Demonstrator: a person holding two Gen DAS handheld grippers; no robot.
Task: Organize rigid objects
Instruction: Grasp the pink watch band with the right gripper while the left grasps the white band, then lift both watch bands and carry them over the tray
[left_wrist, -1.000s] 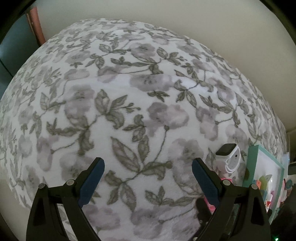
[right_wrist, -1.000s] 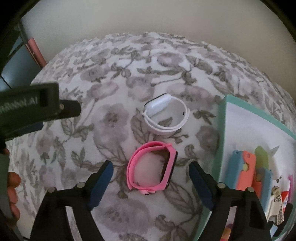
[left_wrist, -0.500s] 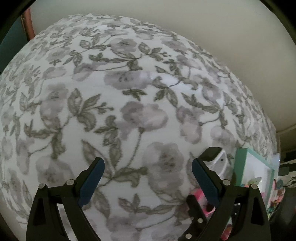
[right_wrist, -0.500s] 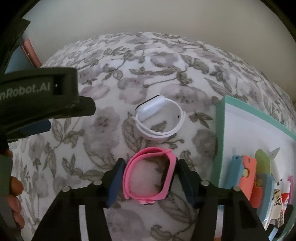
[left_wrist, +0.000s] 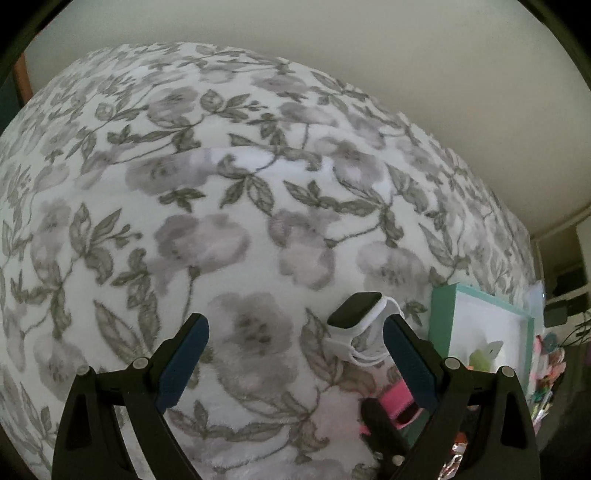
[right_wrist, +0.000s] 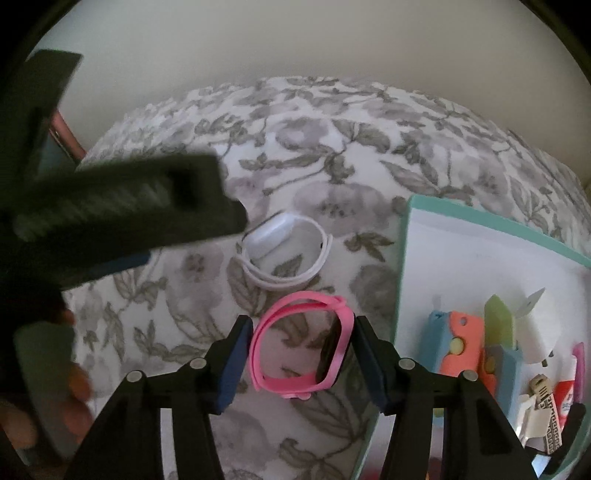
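Observation:
A pink watch (right_wrist: 341, 343) lies on the floral blanket (right_wrist: 332, 147), and my right gripper (right_wrist: 301, 350) is shut on it, one pad against each side of its loop. Its pink strap (left_wrist: 399, 400) also shows low in the left wrist view. A white watch (right_wrist: 275, 230) with a dark face (left_wrist: 354, 317) lies just beyond it. My left gripper (left_wrist: 295, 350) hangs open over the blanket with nothing between its pads. The white watch sits just inside the tip of its right finger (left_wrist: 402, 354). The left tool's blurred black body (right_wrist: 129, 199) hides part of the left side of the right wrist view.
A teal-rimmed white box (right_wrist: 406, 258) stands on the right and holds several small coloured items (right_wrist: 461, 339). The same box (left_wrist: 439, 306) appears at the right of the left wrist view. A person's fingers (right_wrist: 74, 387) show at the lower left. A pale wall lies behind the bed.
My right gripper's jaws closed from wide apart onto the pink watch. My left gripper moved right across the blanket, bringing the white watch in beside its right finger.

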